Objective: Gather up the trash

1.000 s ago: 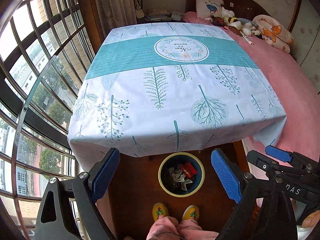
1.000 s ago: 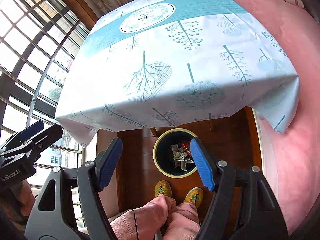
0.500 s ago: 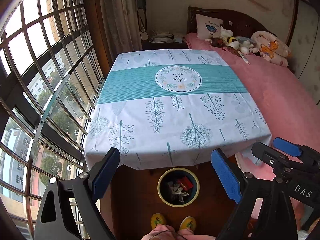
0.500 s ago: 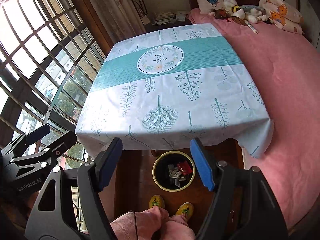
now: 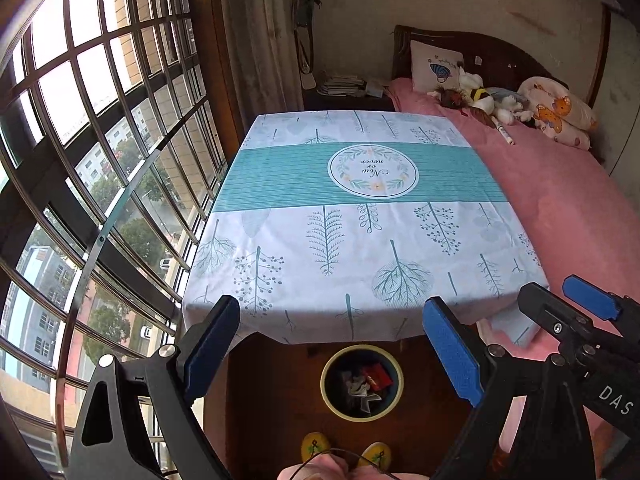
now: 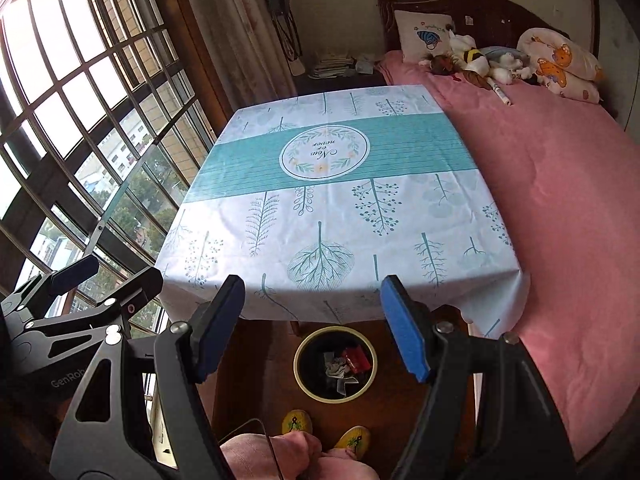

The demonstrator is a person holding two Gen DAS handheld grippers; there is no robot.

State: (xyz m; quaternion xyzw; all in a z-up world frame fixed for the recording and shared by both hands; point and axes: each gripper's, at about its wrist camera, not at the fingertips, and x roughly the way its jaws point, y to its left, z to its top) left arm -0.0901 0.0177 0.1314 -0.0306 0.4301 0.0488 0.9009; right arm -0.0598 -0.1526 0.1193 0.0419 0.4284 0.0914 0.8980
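Bedroom with a big barred window [image 5: 80,160] at 9 o'clock, pink bed [image 5: 560,208] at 3 o'clock, and a table under a tree-print tablecloth [image 5: 352,220] filling the middle. Nothing lying on the cloth as far as either view shows, so probably no trash left to grab up there.

Down at 6 o'clock, tucked just under the near table edge: a yellow-rimmed trash bin [image 5: 362,416] on the wood floor, right in front of a pair of yellow slippers [image 6: 296,422]. Makes sense as a spot, within easy dropping range from where the person stands. Already holding the goods: crumpled white paper [image 6: 334,368] plus a red wrapper [image 6: 356,358]. So the task's stuff sits inside the bin, and the job looks about done, judging from that.

Left gripper [image 5: 340,348] held high above the bin, jaws spread wide, blue pads gripping nothing and touching nothing. Right gripper [image 6: 316,328] same deal: wide apart, empty, bin framed between the pads from above. Each one peeking into the other's view at the side. Both held up and level, looks like a scan-the-table pose, checking for leftovers rather than reaching for anything.
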